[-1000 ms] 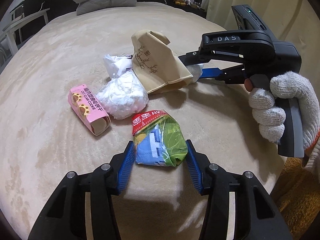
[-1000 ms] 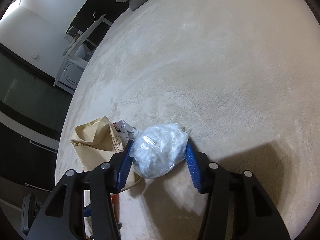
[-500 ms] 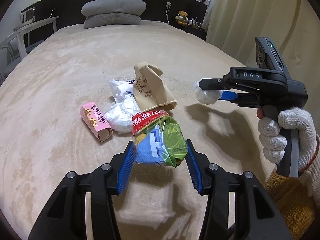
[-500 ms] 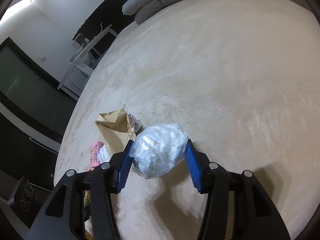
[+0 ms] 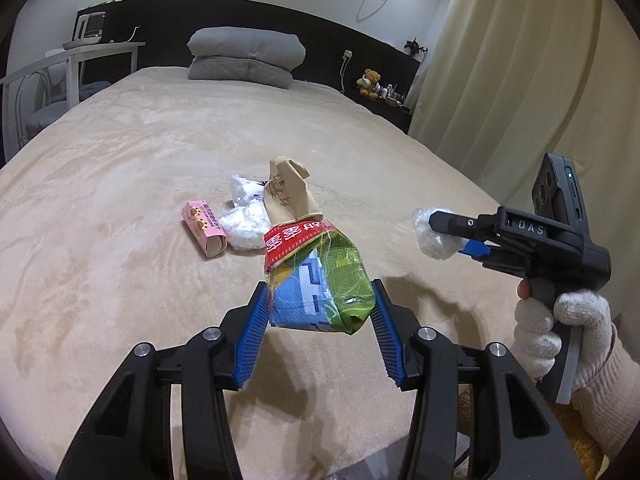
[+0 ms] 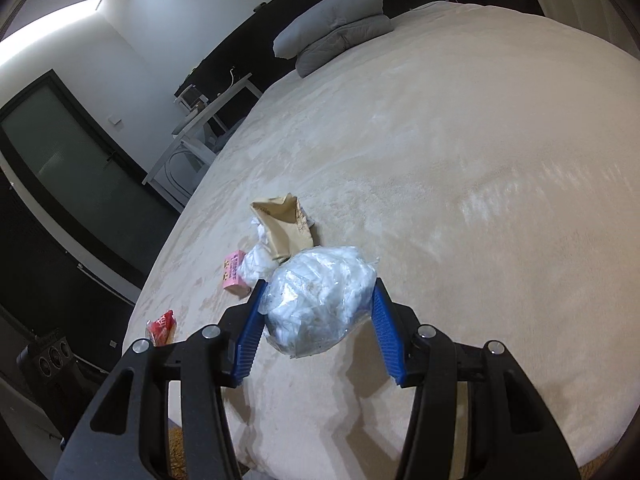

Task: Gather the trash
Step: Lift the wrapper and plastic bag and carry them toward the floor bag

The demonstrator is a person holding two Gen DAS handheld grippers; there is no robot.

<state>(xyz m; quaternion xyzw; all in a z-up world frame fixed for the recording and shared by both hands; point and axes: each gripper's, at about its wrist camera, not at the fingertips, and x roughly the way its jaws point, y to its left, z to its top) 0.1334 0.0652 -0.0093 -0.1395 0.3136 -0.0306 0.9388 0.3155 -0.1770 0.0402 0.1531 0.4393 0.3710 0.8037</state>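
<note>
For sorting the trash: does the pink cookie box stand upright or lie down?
Lying down: the pink cookie box rests lengthwise on the bed.

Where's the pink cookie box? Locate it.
In the left wrist view, the pink cookie box lies on the bed, leftmost of the pile, touching the white wad.

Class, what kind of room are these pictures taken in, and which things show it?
Very likely a bedroom: a wide bed with stacked pillows against a dark headboard, and a teddy bear beside it.

Both wrist cams sit close behind own fingers, angled down over bed [image 5: 160, 160] toward far pillows [image 5: 244, 56]; both share trash pile [image 6: 280, 232] mid-bed.
</note>
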